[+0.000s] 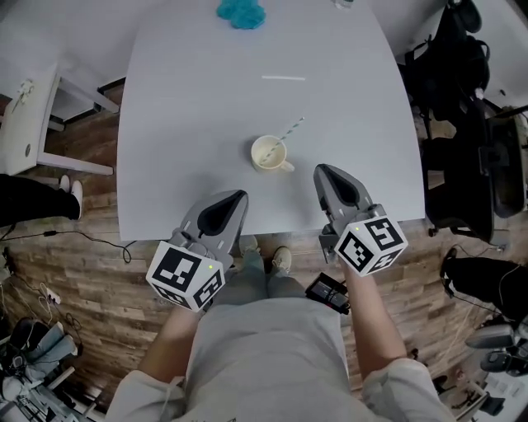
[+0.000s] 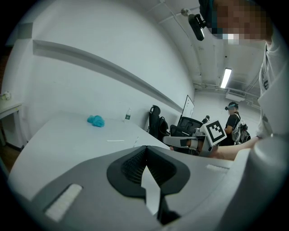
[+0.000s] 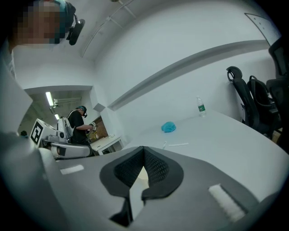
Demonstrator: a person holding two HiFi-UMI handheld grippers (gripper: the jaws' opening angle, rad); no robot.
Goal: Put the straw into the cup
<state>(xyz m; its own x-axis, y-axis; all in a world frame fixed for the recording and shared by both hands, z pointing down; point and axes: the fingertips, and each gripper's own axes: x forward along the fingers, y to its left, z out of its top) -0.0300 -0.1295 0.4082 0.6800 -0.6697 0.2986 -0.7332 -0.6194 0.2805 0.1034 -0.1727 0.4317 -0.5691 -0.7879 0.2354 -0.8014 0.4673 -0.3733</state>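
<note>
Head view: cup upright on worktop, near front edge, just beyond both grippers. Striped straw stands tilted in cup, top leaning far-right. 2nd straw lies flat farther back, well apart. Blue cloth at far edge.

Left gripper view: left gripper fingers clenched together, nothing between.

Right gripper view: right gripper fingers clenched tip to tip, empty.

The table is smooth, matt white. The floor is brown wood. The left tool and right tool look like matt grey plastic.
</note>
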